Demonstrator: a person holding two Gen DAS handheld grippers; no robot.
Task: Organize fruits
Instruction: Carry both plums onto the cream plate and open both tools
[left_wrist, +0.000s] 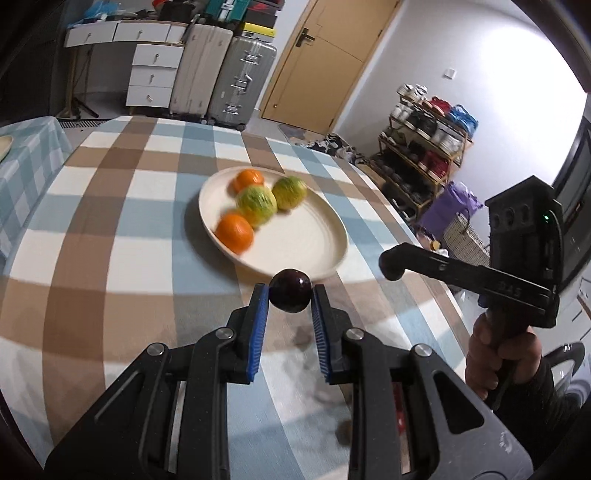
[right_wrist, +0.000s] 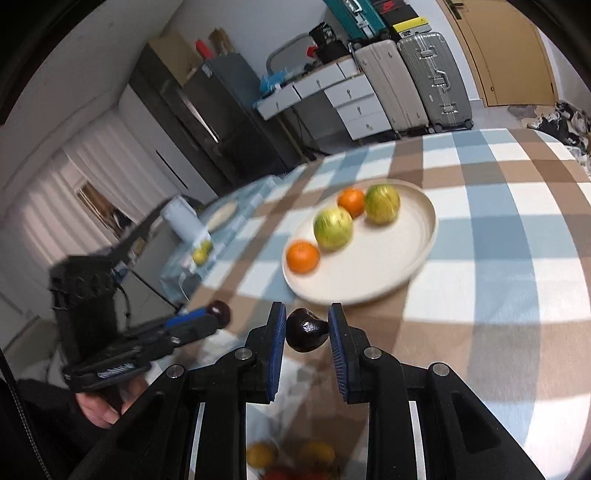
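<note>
Left wrist view: left gripper (left_wrist: 290, 295), blue pads clamped on a dark plum (left_wrist: 290, 291) at its widest girth, held above the checked tablecloth (left_wrist: 122, 236) just short of the plate's near rim.

Right wrist view: right gripper (right_wrist: 307, 326), pads likewise closed on a second dark plum (right_wrist: 306, 328), gripped across the middle, near the plate's (right_wrist: 417, 266) edge.

Handling, judged: both plums small, light, glossy and smooth-skinned, so liable to slip; flesh bruises under a hard squeeze. Best held across the broadest part, pads flat, as now.

Cream plate, on the cloth: two oranges (left_wrist: 234, 232), two green-yellow citrus (left_wrist: 256, 205), grouped at one side; bare space remains on the near side.

Blurred fruit lies low in the right view, kind uncertain.
</note>
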